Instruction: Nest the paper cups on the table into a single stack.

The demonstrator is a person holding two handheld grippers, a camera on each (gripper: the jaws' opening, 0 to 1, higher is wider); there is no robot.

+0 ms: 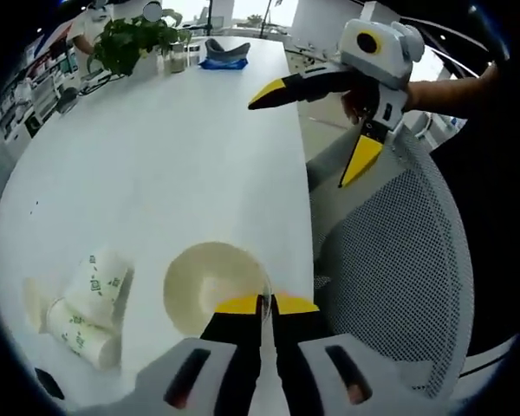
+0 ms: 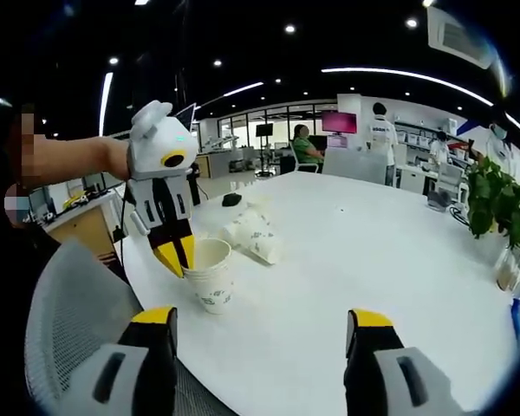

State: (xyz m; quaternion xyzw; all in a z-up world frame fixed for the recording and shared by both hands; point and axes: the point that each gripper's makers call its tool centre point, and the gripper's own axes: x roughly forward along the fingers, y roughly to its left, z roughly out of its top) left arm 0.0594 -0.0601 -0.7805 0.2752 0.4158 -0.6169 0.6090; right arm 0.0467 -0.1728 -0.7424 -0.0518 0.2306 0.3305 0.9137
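my left gripper [image 1: 266,305] has its jaws pressed together on the near rim of an upright paper cup [image 1: 210,286] and pinches it at the edge of the white table [image 1: 156,165]. in the right gripper view this cup looks like a short stack [image 2: 210,277] of a few cups already nested, but the lines are small and i am not sure how many. my right gripper [image 2: 264,325] is spread wide and holds nothing; it hovers over the table edge near the mesh chair [image 1: 399,260]. just beyond the stack, two more cups [image 1: 91,303] lie on their sides, touching each other. so i judge the task is partly done: some cups are nested, and these two lying cups are left to pick up and put in. farther away stand a plant [image 1: 134,39] and a blue cloth [image 1: 224,61].
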